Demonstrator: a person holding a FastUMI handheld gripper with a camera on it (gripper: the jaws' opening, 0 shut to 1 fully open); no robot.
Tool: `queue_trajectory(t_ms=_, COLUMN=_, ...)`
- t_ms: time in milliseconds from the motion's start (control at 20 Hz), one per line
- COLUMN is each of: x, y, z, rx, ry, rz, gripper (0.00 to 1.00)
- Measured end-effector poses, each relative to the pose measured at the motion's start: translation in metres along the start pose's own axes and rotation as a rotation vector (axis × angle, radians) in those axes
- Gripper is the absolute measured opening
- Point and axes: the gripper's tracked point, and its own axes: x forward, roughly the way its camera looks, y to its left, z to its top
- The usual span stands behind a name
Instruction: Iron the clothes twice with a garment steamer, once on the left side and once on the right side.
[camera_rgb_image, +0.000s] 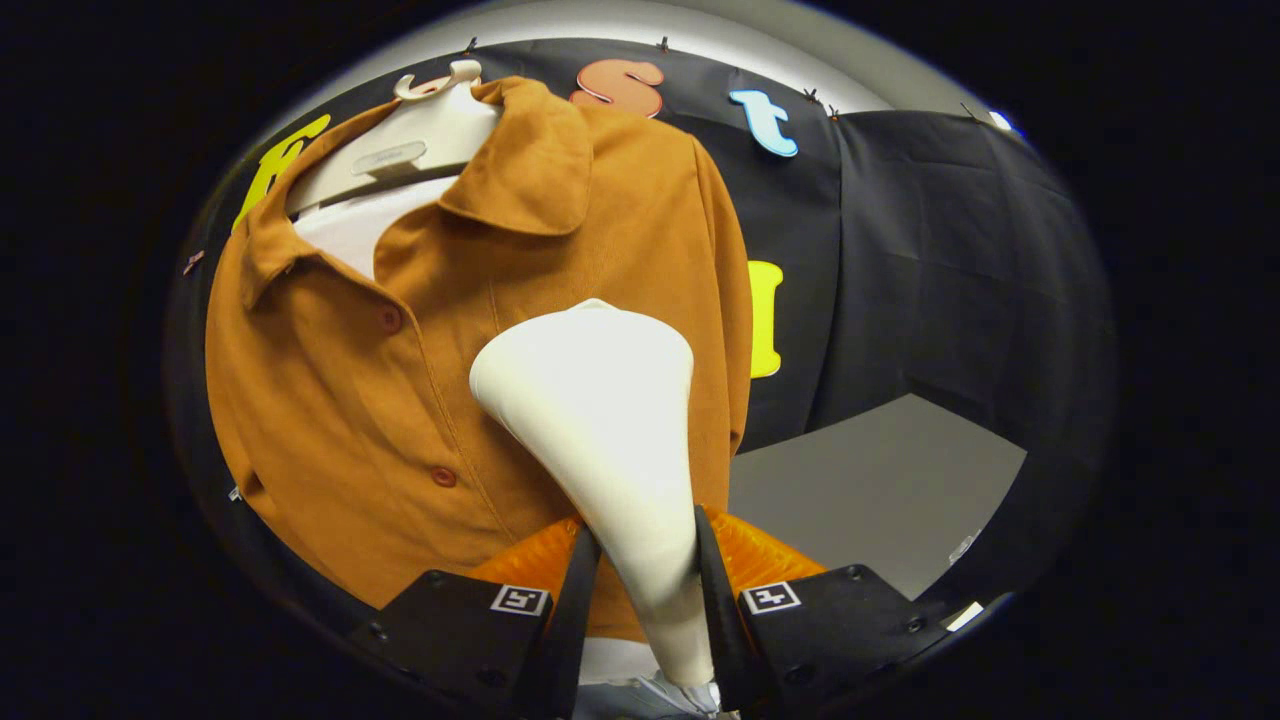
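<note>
**Steamer head meeting the shirt front**

Your gripper (648, 580) is clenching the white garment steamer (600, 420) by its neck, both fingers pressing on it. Its wide head is lying against the orange shirt (340, 400), right of the button row, which is hanging on a pale hanger (420, 140).
</note>
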Motion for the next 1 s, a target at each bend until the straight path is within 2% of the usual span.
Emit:
queue_trajectory(t_ms=200, x=0.015, y=0.002, z=-0.034, rx=0.011, ry=0.106, rz=-0.006, gripper=0.56)
queue_trajectory(t_ms=1000, x=0.042, y=-0.011, z=-0.125, rx=0.027, ry=0.371, rz=-0.030, gripper=0.56)
